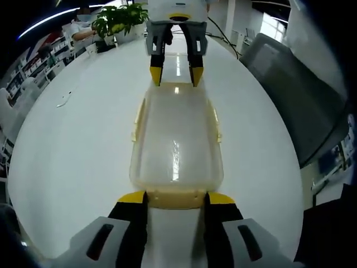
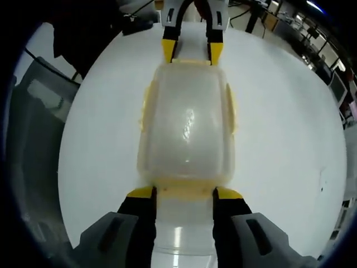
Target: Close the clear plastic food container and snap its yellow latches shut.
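**Both grippers at the end latches of the clear container**

Left gripper view: the clear plastic food container (image 1: 176, 142) lies lengthwise on the white table (image 1: 72, 145), its lid on top, running from the near edge of the view toward the far side. The left gripper (image 1: 176, 196) stands at the container's near end, its two yellow-tipped jaws set apart, one on each side of the yellow end latch (image 1: 176, 197). The tips sit right at the latch; whether they press on it cannot be told. At the far end the right gripper (image 1: 176, 74) comes in from the far side, its jaws likewise parted and pointing down at the container's far edge. Yellow side latches (image 1: 215, 124) show along the long right side. A potted plant (image 1: 119, 19) stands far left on the table, and a dark chair (image 1: 295, 95) is at the right.

Right gripper view: the same container (image 2: 187, 125) lies ahead on the table (image 2: 290, 128). The right gripper (image 2: 185, 192) has its jaws apart, flanking the near yellow end latch (image 2: 185, 190); contact cannot be judged. At the far end the left gripper (image 2: 193, 51) brackets the opposite latch with open jaws. A side latch (image 2: 230, 109) shows on the right.
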The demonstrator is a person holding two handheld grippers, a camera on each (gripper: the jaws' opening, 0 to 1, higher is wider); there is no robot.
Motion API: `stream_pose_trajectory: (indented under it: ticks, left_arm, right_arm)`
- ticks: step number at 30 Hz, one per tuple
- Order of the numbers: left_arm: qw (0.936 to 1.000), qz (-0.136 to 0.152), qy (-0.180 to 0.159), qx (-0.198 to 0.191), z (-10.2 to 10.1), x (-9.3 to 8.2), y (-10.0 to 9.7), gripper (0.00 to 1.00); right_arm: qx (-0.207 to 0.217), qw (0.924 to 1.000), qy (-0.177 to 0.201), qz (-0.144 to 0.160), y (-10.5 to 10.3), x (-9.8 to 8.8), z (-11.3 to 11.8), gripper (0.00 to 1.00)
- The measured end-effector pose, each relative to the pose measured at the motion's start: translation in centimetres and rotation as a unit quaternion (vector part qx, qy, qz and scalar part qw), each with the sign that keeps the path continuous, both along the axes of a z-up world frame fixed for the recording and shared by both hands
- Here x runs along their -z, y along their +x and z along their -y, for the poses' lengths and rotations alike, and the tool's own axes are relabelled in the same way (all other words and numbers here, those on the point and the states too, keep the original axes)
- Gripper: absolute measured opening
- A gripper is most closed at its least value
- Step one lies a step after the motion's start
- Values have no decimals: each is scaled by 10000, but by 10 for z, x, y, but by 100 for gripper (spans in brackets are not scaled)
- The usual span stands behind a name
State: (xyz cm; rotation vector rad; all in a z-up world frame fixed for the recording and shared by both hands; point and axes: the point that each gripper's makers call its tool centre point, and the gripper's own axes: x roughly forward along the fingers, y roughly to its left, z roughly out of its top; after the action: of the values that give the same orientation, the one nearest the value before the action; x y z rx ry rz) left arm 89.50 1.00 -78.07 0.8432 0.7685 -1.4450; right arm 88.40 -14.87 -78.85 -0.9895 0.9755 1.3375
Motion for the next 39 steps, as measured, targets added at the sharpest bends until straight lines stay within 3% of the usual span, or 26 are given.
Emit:
stream_pose_trajectory:
  ticks: [9, 21, 29, 39]
  left_arm:
    - [9999, 12, 155, -32, -4, -4, -4, 33]
    - [9997, 68, 139, -165, -4, -58, -19, 33]
    - [9997, 165, 116, -134, 13, -93, -27, 33]
    - [9996, 254, 6, -105, 47, -101, -22, 33]
  right_arm:
    - [-39, 9999, 60, 77, 0, -6, -2, 35]
    - [-58, 9995, 319, 38, -6, -44, -6, 35]
    - [-69, 9990, 437, 49, -13, -75, 11, 35]
    - [-103, 9991, 380, 139, -22, -91, 50, 35]
